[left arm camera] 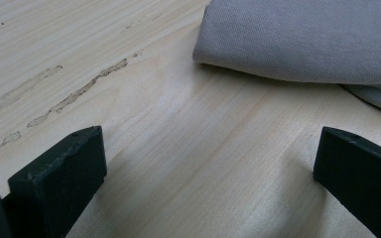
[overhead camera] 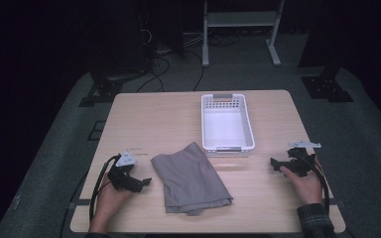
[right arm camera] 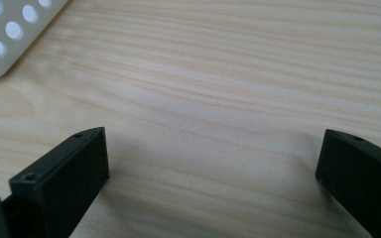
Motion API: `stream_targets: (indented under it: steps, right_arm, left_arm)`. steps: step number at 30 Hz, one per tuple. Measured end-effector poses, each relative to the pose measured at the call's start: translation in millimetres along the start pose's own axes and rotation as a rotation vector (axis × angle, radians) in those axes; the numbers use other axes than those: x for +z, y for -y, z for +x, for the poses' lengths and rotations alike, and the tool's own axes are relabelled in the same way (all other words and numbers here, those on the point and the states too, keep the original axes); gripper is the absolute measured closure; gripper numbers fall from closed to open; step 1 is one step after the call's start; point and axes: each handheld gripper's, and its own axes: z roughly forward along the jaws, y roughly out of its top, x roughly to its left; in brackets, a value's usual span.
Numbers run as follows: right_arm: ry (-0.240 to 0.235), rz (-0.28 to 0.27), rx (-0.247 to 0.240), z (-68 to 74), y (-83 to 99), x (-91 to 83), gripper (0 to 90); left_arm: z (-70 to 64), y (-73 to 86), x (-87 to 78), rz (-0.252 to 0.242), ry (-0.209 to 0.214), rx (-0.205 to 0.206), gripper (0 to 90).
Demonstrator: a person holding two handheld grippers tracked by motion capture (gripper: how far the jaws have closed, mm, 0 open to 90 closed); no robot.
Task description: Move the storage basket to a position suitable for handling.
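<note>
The folded grey cloth (overhead camera: 190, 178) lies near the desk's (overhead camera: 144, 119) front edge, just before the white basket (overhead camera: 226, 122), likely its destination. Both the left gripper (overhead camera: 141, 182) and the right gripper (overhead camera: 277, 163) rest wide apart-jawed, holding nothing, flanking the cloth ready to reach in.

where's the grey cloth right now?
In the high view the folded grey cloth lies on the table near its front edge, just right of the left gripper and in front-left of the white basket.

A pale wooden worktop (overhead camera: 144, 119) is seen; a folded grey cloth (overhead camera: 191, 177) is laid just in front-left of a white perforated basket (overhead camera: 226, 145).
</note>
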Motion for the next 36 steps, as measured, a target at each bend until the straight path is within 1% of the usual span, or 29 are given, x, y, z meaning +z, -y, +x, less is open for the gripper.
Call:
stream_targets:
  steps: [6,8,9,13,16,18,22,24,27,36]
  right_arm:
    - [-0.009,0.008,-0.010,-0.2,-0.2,-1.0,0.0]
    - [-0.012,0.015,-0.010,0.5,-1.5,-2.4,5.5]
    - [-0.008,0.013,-0.004,1.4,-1.9,-4.4,9.9]
    - [-0.008,0.019,-0.006,2.2,-2.2,-6.4,12.4]
    - [-0.025,0.033,0.002,3.2,-3.2,-8.7,13.2]
    - [-0.036,0.031,0.005,4.0,-4.2,-10.1,14.0]
    - [-0.050,0.028,-0.014,7.0,-8.6,-12.6,15.3]
    - [-0.056,0.027,-0.014,6.9,-10.4,-13.4,15.3]
    - [-0.065,0.010,-0.014,7.3,-14.6,-17.1,18.7]
    - [-0.096,-0.019,-0.011,9.0,-23.1,-27.8,24.4]
  left_arm:
    - [-0.7,0.8,-0.8,0.001,-0.002,-0.003,0.0]
    - [-0.6,0.8,-1.1,0.004,-0.001,-0.002,0.0]
    - [-0.6,0.8,-1.1,0.004,-0.001,-0.002,0.0]
    - [-0.5,0.8,-1.1,0.003,0.000,-0.002,0.0]
    - [-0.7,1.0,-1.2,0.003,-0.001,-0.002,0.0]
    - [-0.9,1.3,-1.5,0.002,-0.002,-0.003,0.0]
    - [-0.8,1.3,-1.6,0.003,-0.002,-0.003,0.0]
    - [-0.9,1.3,-1.6,0.003,-0.002,-0.003,0.0]
    - [-0.8,1.3,-1.6,0.003,-0.002,-0.003,0.0]
    - [-0.8,1.3,-1.6,0.003,-0.002,-0.003,0.0]
